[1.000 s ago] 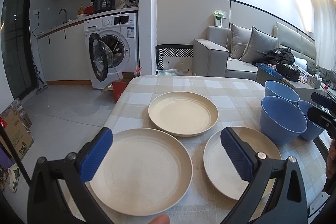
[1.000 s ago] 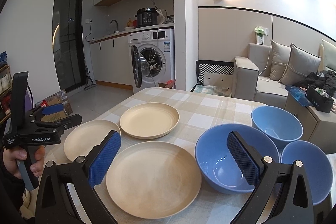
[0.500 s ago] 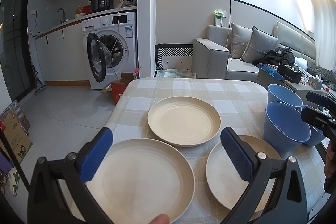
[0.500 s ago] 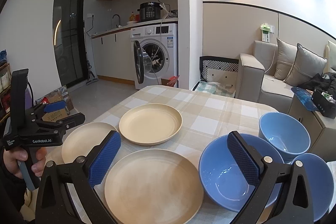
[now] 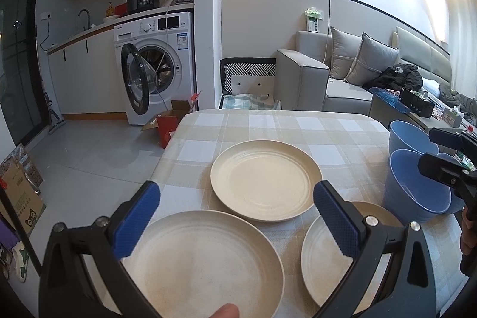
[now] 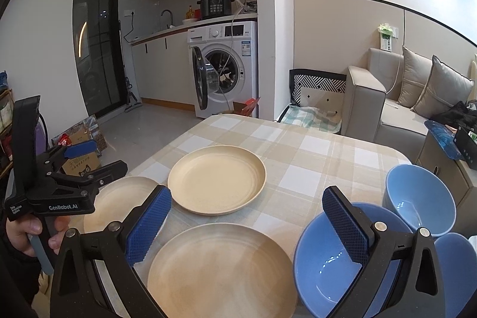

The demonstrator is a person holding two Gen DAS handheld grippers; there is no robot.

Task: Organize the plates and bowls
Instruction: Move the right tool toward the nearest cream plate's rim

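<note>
The left hand-held gripper (image 5: 237, 216) hovers with its blue-padded fingers spread wide apart and holding nothing, above the near-left round cream plate (image 5: 202, 264) on the worktop (image 5: 268, 127), which is covered in a beige-and-white checked cloth. The right hand-held gripper (image 6: 247, 221) is likewise spread wide and empty, poised over the gap between the near-right cream plate (image 6: 222, 270) and the nearest round blue bowl (image 6: 331, 261). A third cream plate (image 6: 217, 179) lies farther back, near the middle of the worktop, apart from the other two. A second blue bowl (image 6: 420, 201) stands behind the nearest one and just beside it, and a third blue bowl (image 6: 459, 267) sits at the right edge, partly hidden by the right hand-held gripper. All three plates lie flat and separate, and the three bowls stand upright and clustered on the right side.
</note>
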